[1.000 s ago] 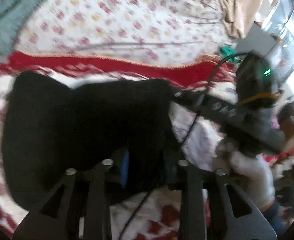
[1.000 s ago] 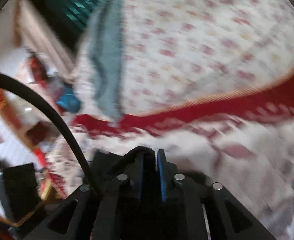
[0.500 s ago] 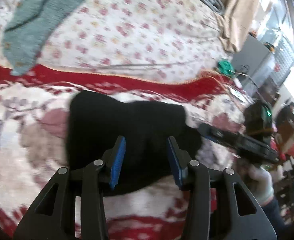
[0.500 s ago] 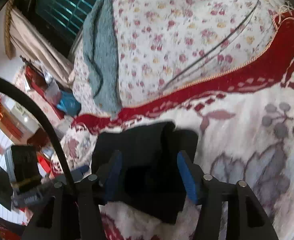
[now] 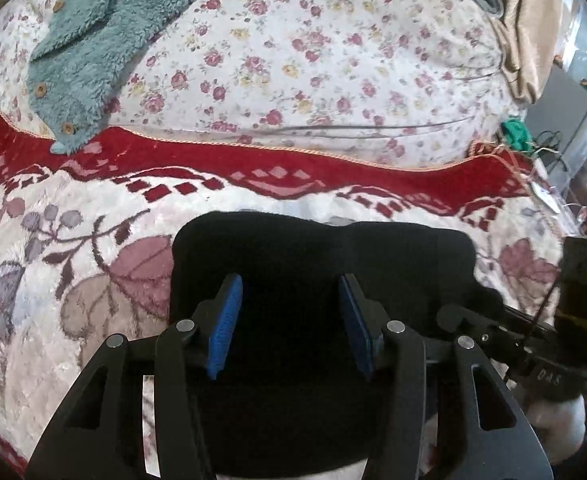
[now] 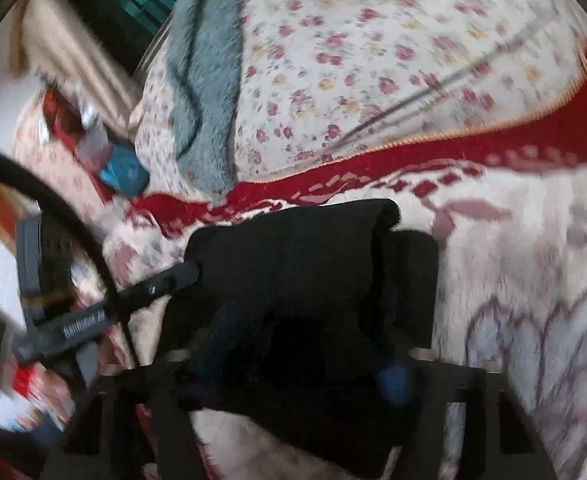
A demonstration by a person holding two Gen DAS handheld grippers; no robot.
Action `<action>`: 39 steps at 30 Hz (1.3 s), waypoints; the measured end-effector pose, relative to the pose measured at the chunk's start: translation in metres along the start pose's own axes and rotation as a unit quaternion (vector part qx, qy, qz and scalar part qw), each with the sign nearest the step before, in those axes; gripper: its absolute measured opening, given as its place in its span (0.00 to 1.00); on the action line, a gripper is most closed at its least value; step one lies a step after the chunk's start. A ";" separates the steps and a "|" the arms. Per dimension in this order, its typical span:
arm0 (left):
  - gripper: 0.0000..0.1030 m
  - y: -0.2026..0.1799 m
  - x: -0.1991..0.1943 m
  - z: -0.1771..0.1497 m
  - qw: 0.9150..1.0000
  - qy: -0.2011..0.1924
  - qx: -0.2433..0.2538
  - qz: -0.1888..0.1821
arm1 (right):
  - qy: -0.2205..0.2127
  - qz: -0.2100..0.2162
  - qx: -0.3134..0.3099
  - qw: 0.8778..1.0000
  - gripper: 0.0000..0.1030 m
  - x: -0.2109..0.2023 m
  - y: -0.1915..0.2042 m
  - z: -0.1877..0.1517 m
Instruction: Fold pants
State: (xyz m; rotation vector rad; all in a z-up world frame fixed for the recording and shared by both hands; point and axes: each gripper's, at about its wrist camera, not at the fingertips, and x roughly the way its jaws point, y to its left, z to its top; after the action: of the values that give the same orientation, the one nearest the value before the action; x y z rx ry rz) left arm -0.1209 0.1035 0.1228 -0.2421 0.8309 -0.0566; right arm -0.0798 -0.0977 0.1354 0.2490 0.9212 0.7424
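Now both tools have let go: the left tool (image 5: 289, 320) gapes over the folded black pants (image 5: 321, 256); the right tool (image 6: 301, 364), just narrowing, looks released too — fold apparently done.

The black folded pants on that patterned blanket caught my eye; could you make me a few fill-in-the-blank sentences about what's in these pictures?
1. The folded pants lying on the plush patterned blanket are ____ in colour.
2. The pads on the left gripper are ____ in colour.
3. The fluffy teal garment with wooden buttons lies on the ____-printed white bedsheet.
4. The blanket's far border, next to the bedsheet, is ____.

Missing words: black; blue; flower; red
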 end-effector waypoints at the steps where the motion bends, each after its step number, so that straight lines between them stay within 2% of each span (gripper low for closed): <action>1: 0.47 -0.001 0.003 0.000 1.000 -0.001 -0.001 0.003 | -0.004 0.009 0.002 1.000 0.27 0.000 -0.001 -0.001; 4: 0.48 -0.006 0.003 0.000 1.000 -0.003 0.008 0.002 | -0.013 0.017 0.001 1.000 0.15 -0.006 -0.003 -0.002; 11: 0.48 -0.023 -0.011 0.002 0.999 -0.001 0.025 -0.026 | -0.033 0.010 -0.018 0.999 0.13 -0.031 0.002 0.004; 15: 0.48 -0.026 -0.013 0.000 1.000 0.006 0.021 -0.015 | -0.036 0.004 -0.003 0.999 0.13 -0.036 -0.007 0.004; 18: 0.48 -0.028 -0.007 -0.005 1.000 0.007 0.023 0.007 | -0.018 0.001 0.008 1.000 0.13 -0.024 -0.012 -0.003; 20: 0.48 -0.027 -0.004 -0.008 1.000 0.008 0.021 0.014 | -0.014 -0.008 0.011 1.000 0.14 -0.020 -0.015 -0.007; 22: 0.48 -0.028 -0.004 -0.009 1.000 0.004 0.020 0.018 | -0.019 -0.014 0.021 1.000 0.23 -0.021 -0.017 -0.008; 29: 0.48 -0.029 -0.003 -0.008 0.999 0.001 0.020 0.025 | -0.010 -0.042 0.001 0.999 0.32 -0.032 -0.007 -0.007; 31: 0.48 -0.028 -0.003 -0.008 0.999 0.002 0.021 0.024 | -0.013 -0.049 0.005 0.999 0.40 -0.039 -0.008 -0.007; 39: 0.48 -0.025 -0.011 -0.009 1.000 0.009 0.006 0.014 | -0.051 -0.061 0.027 0.997 0.43 -0.071 -0.016 -0.005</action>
State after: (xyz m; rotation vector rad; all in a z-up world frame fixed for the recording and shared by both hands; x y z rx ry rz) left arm -0.1337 0.0789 0.1306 -0.2184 0.8521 -0.0384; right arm -0.1035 -0.1578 0.1694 0.2738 0.8528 0.5882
